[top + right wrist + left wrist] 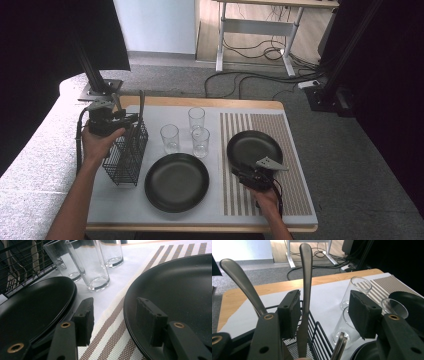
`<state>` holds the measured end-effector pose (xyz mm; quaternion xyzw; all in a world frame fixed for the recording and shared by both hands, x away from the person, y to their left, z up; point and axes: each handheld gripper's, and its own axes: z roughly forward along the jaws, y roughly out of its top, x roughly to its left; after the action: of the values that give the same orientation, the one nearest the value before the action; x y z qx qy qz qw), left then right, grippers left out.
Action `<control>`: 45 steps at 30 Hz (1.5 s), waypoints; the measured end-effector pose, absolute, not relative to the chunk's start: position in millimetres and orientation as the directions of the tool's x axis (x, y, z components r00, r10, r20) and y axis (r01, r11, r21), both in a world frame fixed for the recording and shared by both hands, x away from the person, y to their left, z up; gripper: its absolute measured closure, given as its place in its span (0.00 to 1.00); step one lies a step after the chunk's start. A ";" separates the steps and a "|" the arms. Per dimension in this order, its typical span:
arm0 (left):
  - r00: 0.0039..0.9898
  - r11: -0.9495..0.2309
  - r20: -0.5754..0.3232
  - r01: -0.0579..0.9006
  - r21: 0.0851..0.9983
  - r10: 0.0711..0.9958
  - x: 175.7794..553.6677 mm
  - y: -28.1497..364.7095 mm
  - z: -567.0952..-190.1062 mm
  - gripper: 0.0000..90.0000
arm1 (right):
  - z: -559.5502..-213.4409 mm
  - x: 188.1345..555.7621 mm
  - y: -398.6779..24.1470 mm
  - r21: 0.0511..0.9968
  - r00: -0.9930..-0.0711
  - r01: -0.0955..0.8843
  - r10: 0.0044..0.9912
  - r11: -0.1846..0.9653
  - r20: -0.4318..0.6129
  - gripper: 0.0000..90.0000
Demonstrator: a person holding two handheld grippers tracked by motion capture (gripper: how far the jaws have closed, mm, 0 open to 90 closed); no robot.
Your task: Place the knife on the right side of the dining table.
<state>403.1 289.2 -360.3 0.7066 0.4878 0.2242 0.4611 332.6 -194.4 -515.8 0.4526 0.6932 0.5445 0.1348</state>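
A black wire cutlery basket [125,157] stands at the left of the white mat, with metal handles rising from it. My left gripper [130,121] is level with those handles. In the left gripper view its jaws [325,312] stand wide open around an upright flat handle [306,277], which lies close to the left pad [290,312]. A spoon handle [239,277] leans outside the jaws. My right gripper [242,169] is at the near rim of a black plate [254,147] on the striped mat. Its jaws [117,320] are open astride the rim of that plate [175,290], one pad [150,321] over the plate.
A second black plate [176,182] lies on the white mat [160,112] in front of three clear glasses [196,119] [169,138] [200,141]. The striped mat [295,165] covers the table's right part. Cables and a desk frame [260,30] are on the floor beyond.
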 end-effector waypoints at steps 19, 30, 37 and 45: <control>0.425 -0.094 -0.152 0.504 0.858 0.892 418.8 287.1 -362.5 0.48 | -515.8 332.7 -197.1 0.878 -0.550 0.479 0.777 -0.006 0.305 0.54; 0.427 -0.102 -0.146 0.507 0.856 0.893 427.3 283.0 -361.2 0.48 | -515.6 332.2 -198.9 0.879 -0.547 0.476 0.779 -0.010 0.306 0.54; 0.423 -0.102 -0.147 0.512 0.853 0.894 434.0 284.7 -363.7 0.48 | -515.9 332.0 -200.0 0.879 -0.545 0.477 0.781 -0.011 0.306 0.54; 0.412 -0.101 -0.149 0.525 0.845 0.899 442.4 287.4 -367.1 0.47 | -516.7 332.2 -200.9 0.880 -0.543 0.476 0.783 -0.010 0.303 0.54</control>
<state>442.4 287.4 -367.1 0.7119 0.5001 0.2092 0.4465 332.2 -200.9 -516.7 0.4567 0.6892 0.5446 0.1412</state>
